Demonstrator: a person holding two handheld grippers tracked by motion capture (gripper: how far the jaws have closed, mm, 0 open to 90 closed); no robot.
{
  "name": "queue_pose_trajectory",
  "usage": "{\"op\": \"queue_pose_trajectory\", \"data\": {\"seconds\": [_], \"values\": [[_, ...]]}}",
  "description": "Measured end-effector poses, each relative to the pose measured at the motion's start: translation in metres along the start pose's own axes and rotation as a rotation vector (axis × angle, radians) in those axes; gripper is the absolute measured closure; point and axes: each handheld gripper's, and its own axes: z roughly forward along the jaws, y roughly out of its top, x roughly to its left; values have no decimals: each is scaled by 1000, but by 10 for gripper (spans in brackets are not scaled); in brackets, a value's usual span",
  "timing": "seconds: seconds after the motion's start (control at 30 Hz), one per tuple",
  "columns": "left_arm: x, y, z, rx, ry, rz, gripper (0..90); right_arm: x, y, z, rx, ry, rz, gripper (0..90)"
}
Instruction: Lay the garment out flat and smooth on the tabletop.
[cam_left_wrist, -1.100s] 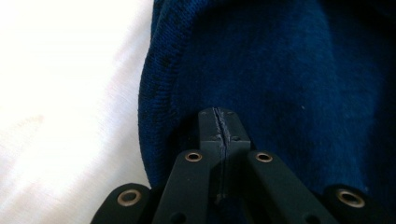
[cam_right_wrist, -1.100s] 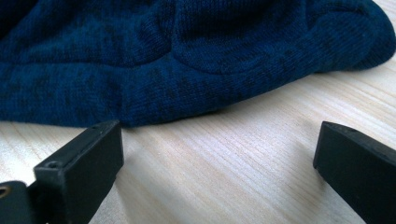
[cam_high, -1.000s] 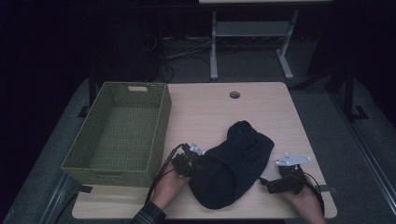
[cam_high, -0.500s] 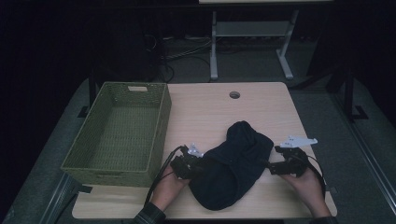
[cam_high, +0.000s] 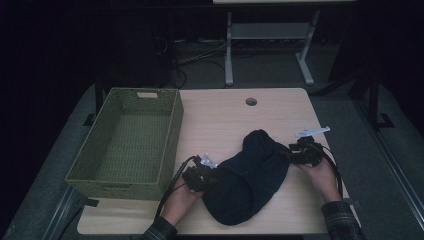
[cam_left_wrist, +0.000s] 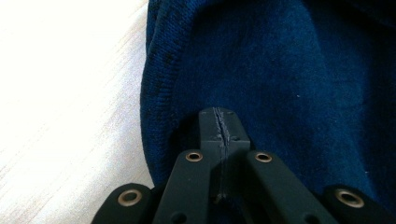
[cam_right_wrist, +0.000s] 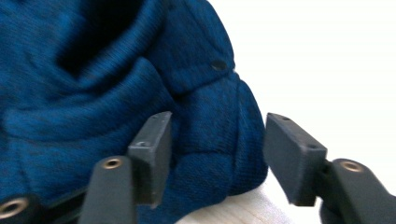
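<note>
Far left on the wooden table (cam_high: 220, 115), an empty green woven basket (cam_high: 120, 189), well apart from the work. Just right of it, near the table's front edge, the left gripper (cam_high: 207, 177), clenched tight on the ribbed hem of a dark blue knit garment (cam_high: 250, 175), pads pressed together with cloth bunched around their tips in the left gripper view. Across the middle of the table's near half, the garment itself, heaped in a loose mound between the two grippers. At its right side, the right gripper (cam_high: 295, 152), partly open and not yet gripping: jaws just now closing, a thick fold of knit between them, one pad close against the cloth, the other standing off over bare table in the right gripper view. Step in hand, by all appearances: taking a second hold on the right side, probably for lifting or spreading the garment. Best done by keeping the left pinch firm and quiet, pushing the right jaws a little deeper over the fold before closing fully, catching the thick rolled edge rather than a loose tip, and holding the outer pad clear of the tabletop. Worth checking before any lift: both holds on outer edges, no slack trapped underneath, no drag toward the basket.
</note>
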Motion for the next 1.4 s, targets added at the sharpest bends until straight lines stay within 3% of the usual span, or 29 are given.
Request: {"op": "queue_pose_trajectory", "data": {"seconds": [0.2, 0.3, 0.37, 0.63, 0.87, 1.13, 1.4], "values": [[-2, 1, 0, 3, 16, 7, 900, -3, -2, 7, 20, 19, 1, 627], [-2, 1, 0, 4, 16, 7, 900, -3, -2, 10, 24, 25, 0, 766], [-1, 1, 0, 4, 9, 5, 900, -3, -1, 10, 25, 20, -5, 789], [-4, 0, 0, 8, -40, -13, 900, -7, 8, 11, 22, -6, -12, 807], [-17, 1, 2, 21, -69, 20, 900, -16, 35, 15, 17, -32, -24, 812], [-30, 2, 3, 46, -105, 50, 900, -21, 71, 34, 34, -62, -61, 815], [-47, 6, 9, 52, -149, 93, 900, -16, 95, 60, 33, -98, -104, 815]]}}
